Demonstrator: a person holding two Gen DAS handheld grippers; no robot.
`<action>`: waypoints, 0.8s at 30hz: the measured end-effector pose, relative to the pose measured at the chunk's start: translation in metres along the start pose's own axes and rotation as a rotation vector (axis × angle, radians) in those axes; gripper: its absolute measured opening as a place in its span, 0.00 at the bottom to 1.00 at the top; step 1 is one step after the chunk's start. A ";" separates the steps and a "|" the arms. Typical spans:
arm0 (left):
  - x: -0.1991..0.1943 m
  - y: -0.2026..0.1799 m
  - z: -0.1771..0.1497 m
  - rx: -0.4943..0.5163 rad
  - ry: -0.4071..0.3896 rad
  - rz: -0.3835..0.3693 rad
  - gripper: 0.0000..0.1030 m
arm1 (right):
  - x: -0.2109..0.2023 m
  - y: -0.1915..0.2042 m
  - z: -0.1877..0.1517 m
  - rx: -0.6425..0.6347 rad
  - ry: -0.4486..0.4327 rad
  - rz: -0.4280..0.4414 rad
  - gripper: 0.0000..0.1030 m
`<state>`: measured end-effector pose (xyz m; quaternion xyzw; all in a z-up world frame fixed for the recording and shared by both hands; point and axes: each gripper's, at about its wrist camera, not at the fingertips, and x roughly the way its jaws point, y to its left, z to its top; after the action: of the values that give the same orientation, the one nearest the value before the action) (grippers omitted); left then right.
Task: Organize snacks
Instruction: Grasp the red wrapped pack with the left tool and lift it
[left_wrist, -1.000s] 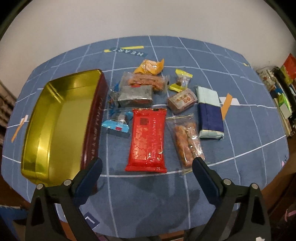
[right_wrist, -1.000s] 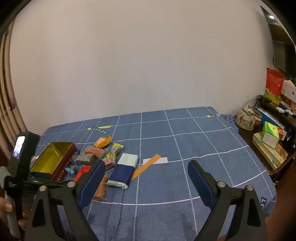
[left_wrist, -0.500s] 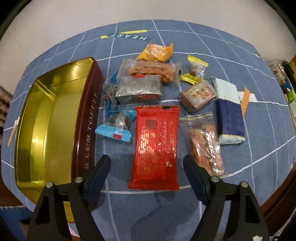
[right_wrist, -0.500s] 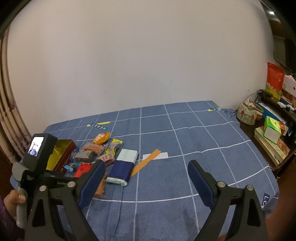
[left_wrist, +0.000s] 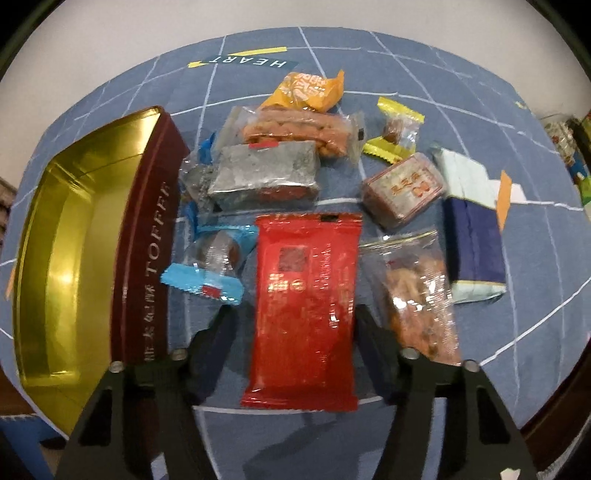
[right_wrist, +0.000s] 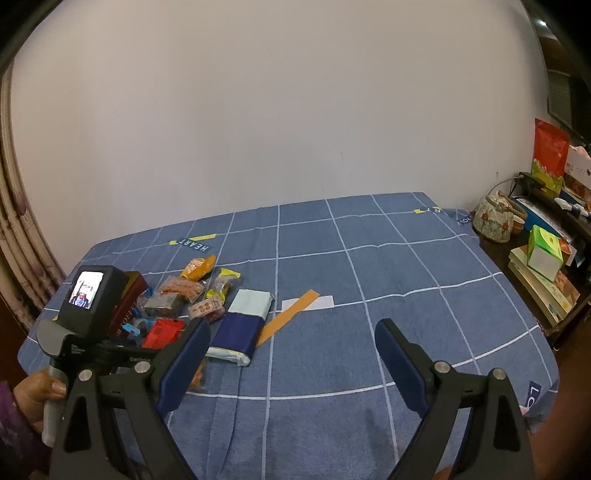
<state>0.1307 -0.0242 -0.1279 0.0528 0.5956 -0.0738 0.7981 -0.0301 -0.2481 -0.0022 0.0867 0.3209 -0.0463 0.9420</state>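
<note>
A red flat packet (left_wrist: 306, 295) lies on the blue checked cloth, lengthwise between the fingers of my left gripper (left_wrist: 293, 321). Its jaws are closing around the packet; the right finger (left_wrist: 369, 328) is at the packet's edge, while the left finger (left_wrist: 218, 332) stands a little off it. An open tin (left_wrist: 144, 258), gold inside with maroon walls, sits just to the left. Other snacks lie beyond: a blue-wrapped candy (left_wrist: 210, 266), a silver packet (left_wrist: 266, 173), a clear bag (left_wrist: 417, 291) and a navy packet (left_wrist: 472, 229). My right gripper (right_wrist: 291, 354) hangs open over bare cloth.
An orange tape strip (right_wrist: 290, 312) crosses a white one beside the snacks. A side shelf at the right holds a floral teapot (right_wrist: 493, 218), books and a green box (right_wrist: 545, 251). A curtain (right_wrist: 22, 236) hangs at the left. A hand (right_wrist: 40, 391) holds the left gripper's handle.
The left gripper has come down and forward over the red packet and its fingers have drawn in around it. The right gripper has stayed where it was, open.
</note>
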 end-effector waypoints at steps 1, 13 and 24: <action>-0.002 -0.002 -0.002 0.005 -0.008 -0.001 0.43 | 0.001 -0.001 0.000 0.000 0.002 -0.001 0.90; -0.039 -0.020 -0.034 0.034 -0.100 0.020 0.38 | 0.007 -0.004 -0.003 0.002 0.018 -0.015 0.90; -0.095 -0.023 -0.044 0.037 -0.192 0.004 0.38 | 0.018 -0.001 -0.012 -0.012 0.079 -0.013 0.90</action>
<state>0.0582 -0.0341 -0.0491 0.0613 0.5148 -0.0876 0.8506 -0.0227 -0.2476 -0.0229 0.0810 0.3584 -0.0468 0.9289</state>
